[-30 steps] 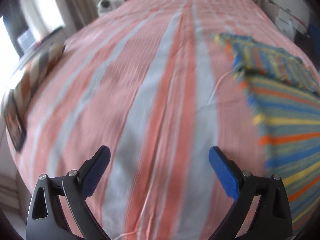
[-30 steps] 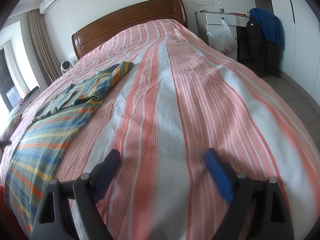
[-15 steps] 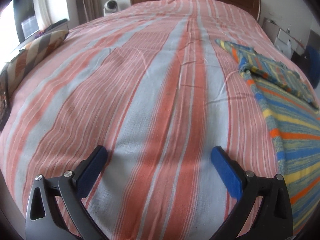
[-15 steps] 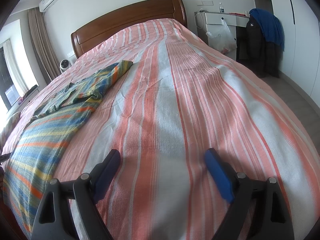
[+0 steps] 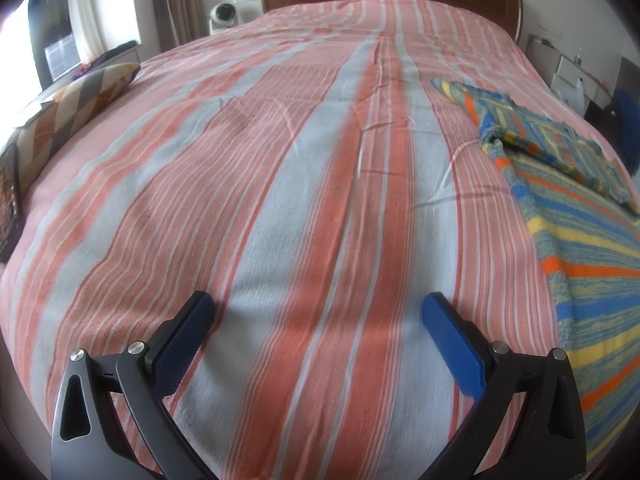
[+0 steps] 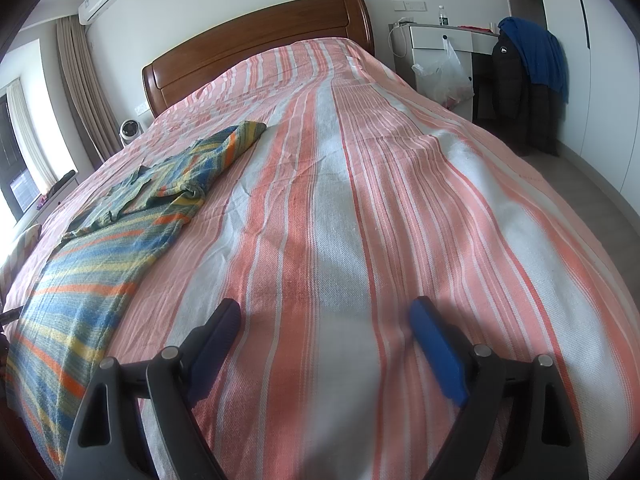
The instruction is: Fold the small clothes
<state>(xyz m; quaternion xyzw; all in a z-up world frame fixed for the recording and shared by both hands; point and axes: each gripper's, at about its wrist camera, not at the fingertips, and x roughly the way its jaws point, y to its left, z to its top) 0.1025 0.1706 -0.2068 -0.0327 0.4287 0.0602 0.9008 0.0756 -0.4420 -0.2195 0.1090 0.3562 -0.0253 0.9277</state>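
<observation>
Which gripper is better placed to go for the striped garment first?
Hard to call: the striped garment lies between the left gripper and right gripper, both open and empty. Left looks slightly nearer.

The bedspread (image 6: 360, 216) is looking like rough woven cloth. The striped garment (image 6: 92, 272) is looking soft and knitted. The headboard (image 6: 256, 40), at twelve o'clock, is shining like glossy wood.

Striped garment (image 5: 592, 264) runs off the right edge.

Striped bedspread (image 6: 360, 208), wooden headboard (image 6: 256, 44), and dark jacket (image 6: 516, 80) beside the bed.
</observation>
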